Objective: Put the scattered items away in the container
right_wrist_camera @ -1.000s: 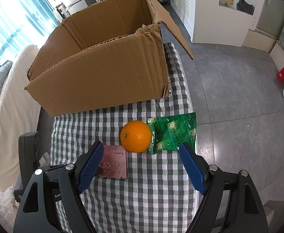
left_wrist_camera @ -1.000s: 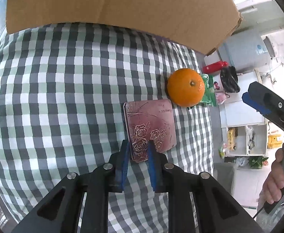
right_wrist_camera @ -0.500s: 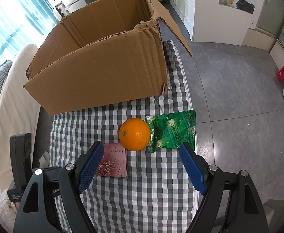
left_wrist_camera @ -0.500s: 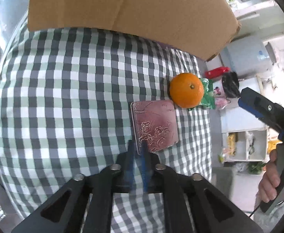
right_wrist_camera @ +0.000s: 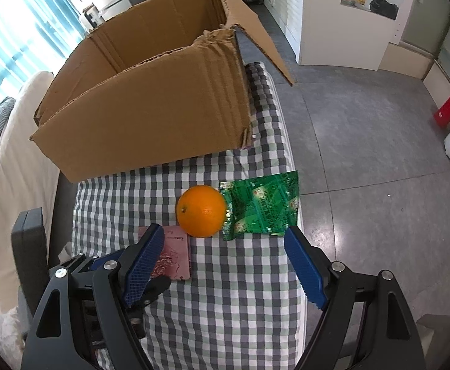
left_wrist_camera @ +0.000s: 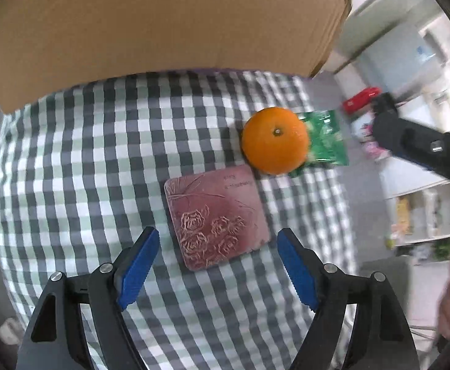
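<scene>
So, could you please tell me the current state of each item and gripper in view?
Cardboard box: upright, open-topped, flaps up, contents hidden.
Orange: on the checked cloth, touching the green packet.
Green packet: flat, sealed, at the cloth's edge.
Pink rose-embossed card: flat, not gripped.
Left gripper: jaws opening, card's near end between them.
Right gripper: open, empty.

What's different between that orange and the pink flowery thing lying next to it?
The orange is a round ball standing up off the checked cloth; the pink card is a flat rounded rectangle lying flush on it. The orange is plain and smooth with a small stem dimple, while the pink card carries embossed roses and a little text. The orange touches the green packet; the pink card does not. Both lie outside the cardboard box.
</scene>
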Demonstrator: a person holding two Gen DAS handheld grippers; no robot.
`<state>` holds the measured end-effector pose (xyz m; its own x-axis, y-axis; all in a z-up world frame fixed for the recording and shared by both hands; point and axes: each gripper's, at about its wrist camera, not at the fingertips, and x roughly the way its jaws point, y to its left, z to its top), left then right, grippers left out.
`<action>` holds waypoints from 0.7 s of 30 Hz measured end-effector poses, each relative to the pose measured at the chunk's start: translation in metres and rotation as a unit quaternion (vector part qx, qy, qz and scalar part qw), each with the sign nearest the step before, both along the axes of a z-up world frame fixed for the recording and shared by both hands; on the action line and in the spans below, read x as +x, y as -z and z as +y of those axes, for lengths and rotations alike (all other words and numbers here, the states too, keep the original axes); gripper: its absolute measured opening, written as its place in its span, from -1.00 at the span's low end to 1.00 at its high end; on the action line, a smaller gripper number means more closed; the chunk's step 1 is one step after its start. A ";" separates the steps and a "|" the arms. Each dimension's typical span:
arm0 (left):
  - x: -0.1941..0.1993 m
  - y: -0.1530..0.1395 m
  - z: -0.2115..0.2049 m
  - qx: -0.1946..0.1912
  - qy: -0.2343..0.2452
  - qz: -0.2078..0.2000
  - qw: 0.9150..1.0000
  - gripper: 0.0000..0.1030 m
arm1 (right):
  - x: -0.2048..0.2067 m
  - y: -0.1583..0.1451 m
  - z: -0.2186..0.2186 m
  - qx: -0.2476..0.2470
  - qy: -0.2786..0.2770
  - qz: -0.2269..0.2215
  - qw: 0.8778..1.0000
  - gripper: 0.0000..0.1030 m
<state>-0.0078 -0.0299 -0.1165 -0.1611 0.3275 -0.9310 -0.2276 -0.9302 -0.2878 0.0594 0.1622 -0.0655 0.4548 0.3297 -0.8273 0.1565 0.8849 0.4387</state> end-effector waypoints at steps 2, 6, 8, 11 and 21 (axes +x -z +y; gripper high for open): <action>0.000 0.006 0.010 -0.031 -0.003 -0.005 1.000 0.58 | -0.001 0.002 -0.003 -0.001 0.001 0.002 1.000 0.56; 0.001 0.009 0.029 -0.074 -0.017 0.009 0.997 0.76 | -0.003 0.006 -0.010 -0.003 0.005 0.004 1.000 0.55; 0.003 0.012 0.038 -0.100 -0.025 0.018 0.994 0.78 | -0.005 0.009 -0.014 -0.004 0.007 0.007 1.000 0.56; 0.007 0.014 0.050 -0.131 -0.027 0.033 0.991 0.81 | -0.006 0.014 -0.020 -0.005 0.011 0.011 1.000 0.56; 0.015 0.004 0.039 -0.122 -0.025 0.054 0.991 0.47 | -0.007 0.019 -0.040 0.000 0.019 0.013 1.000 0.56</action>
<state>0.0072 0.0090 -0.1208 -0.2739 0.0846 -0.9580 -0.1973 -0.9799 -0.0301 0.0528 0.1223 -0.0845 0.4459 0.3117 -0.8390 0.2018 0.8783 0.4335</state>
